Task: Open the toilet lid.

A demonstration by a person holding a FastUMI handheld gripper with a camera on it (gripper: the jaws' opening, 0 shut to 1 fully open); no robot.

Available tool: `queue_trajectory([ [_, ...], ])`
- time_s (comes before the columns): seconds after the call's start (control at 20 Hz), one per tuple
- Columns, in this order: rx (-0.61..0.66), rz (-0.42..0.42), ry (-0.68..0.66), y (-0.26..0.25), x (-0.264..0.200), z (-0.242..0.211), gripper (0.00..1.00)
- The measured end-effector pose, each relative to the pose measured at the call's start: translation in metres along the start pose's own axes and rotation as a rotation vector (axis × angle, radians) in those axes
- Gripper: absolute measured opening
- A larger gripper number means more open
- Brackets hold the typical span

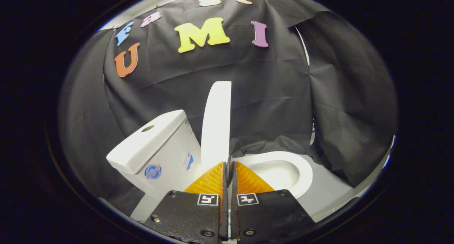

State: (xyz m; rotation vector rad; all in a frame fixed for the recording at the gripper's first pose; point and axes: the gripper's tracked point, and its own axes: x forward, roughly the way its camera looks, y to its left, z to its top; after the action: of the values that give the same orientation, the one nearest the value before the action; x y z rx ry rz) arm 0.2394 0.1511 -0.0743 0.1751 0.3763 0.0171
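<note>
On the left stands the white toilet tank (156, 155), its flat cover carrying a round flush button (148, 128) near the top. Two stickers on the tank's side wall are too small to make out, and the tank's base is hidden behind the gripper body. Just right of the tank the toilet lid (216, 125) stands raised, nearly upright and seen almost edge-on, rising straight up from the fingertips. The gripper (228, 164) has its two fingers drawn close together, with only a thin slit between them; the lid's lower edge sits right at that slit, but whether both fingers press on it cannot be told. Right of the fingers lies the open seat ring and bowl (283, 171), its near part covered by the gripper.
</note>
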Motion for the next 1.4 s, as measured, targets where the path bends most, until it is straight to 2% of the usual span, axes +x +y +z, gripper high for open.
queue_trajectory([
  [1.1, -0.252, -0.012, -0.014, 0.076, 0.000, -0.004, 0.07],
  [1.4, -0.375, -0.001, -0.004, 0.108, 0.003, -0.014, 0.07],
])
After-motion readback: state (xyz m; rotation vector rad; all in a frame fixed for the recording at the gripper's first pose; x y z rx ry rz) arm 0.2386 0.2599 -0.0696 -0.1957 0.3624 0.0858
